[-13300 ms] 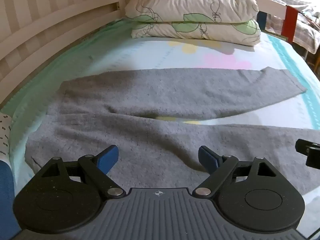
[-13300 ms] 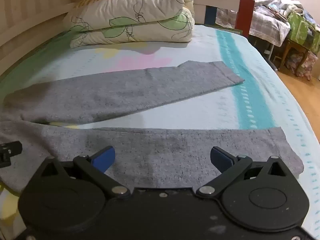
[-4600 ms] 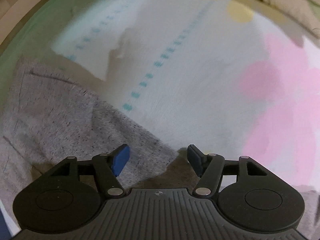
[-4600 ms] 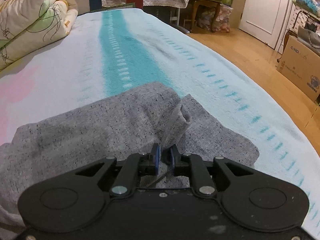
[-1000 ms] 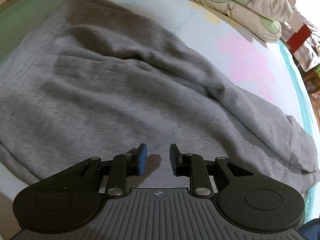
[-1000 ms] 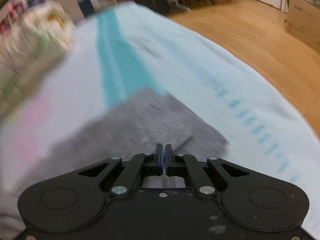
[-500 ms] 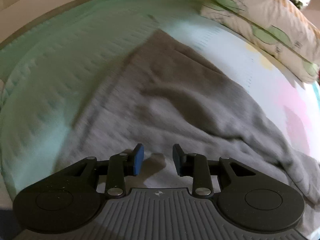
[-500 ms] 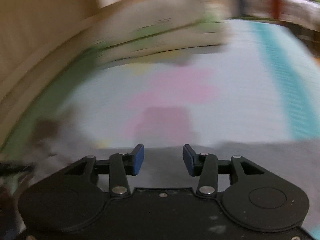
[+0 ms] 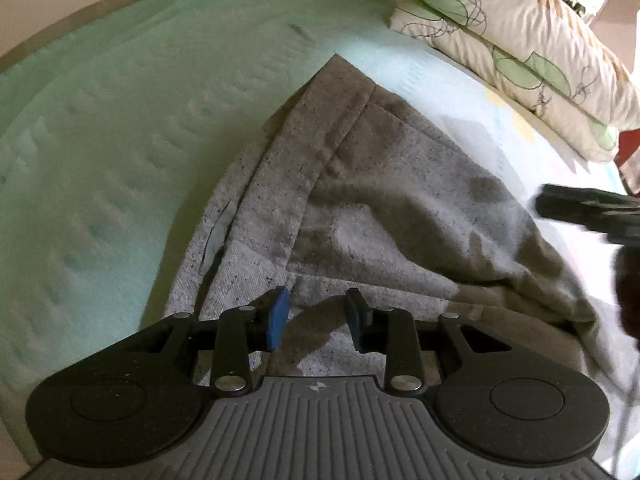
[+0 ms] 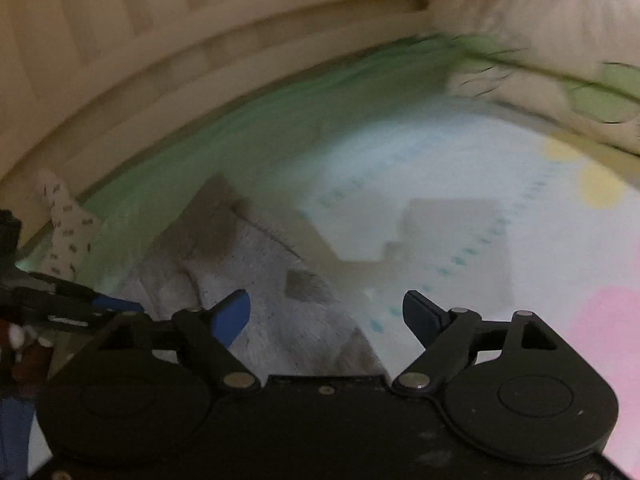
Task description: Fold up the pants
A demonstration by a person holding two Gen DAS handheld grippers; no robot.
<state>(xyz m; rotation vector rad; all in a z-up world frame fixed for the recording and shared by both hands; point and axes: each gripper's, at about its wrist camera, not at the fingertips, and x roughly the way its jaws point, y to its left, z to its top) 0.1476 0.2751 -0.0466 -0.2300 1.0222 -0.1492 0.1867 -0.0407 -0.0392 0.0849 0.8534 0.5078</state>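
Observation:
The grey pants (image 9: 384, 208) lie on the bed with one leg laid over the other, rumpled, the waistband corner pointing to the far side. My left gripper (image 9: 316, 320) is open and empty, low over the near waist part of the pants. My right gripper (image 10: 326, 316) is open wide and empty, over the pants' waist edge (image 10: 256, 280) and the sheet; it also shows as a dark blurred shape at the right edge of the left wrist view (image 9: 588, 208). The left gripper shows at the left edge of the right wrist view (image 10: 60, 308).
The bed sheet (image 9: 120, 120) is mint green on the left and pale with pink and yellow spots (image 10: 600, 320) on the right. Two stacked leaf-print pillows (image 9: 520, 40) lie at the head. A slatted wooden bed rail (image 10: 160, 40) runs along the far side.
My right gripper has let go of the leg end, opened wide and swung left toward the waist. My left gripper has shifted left over the waist and opened slightly.

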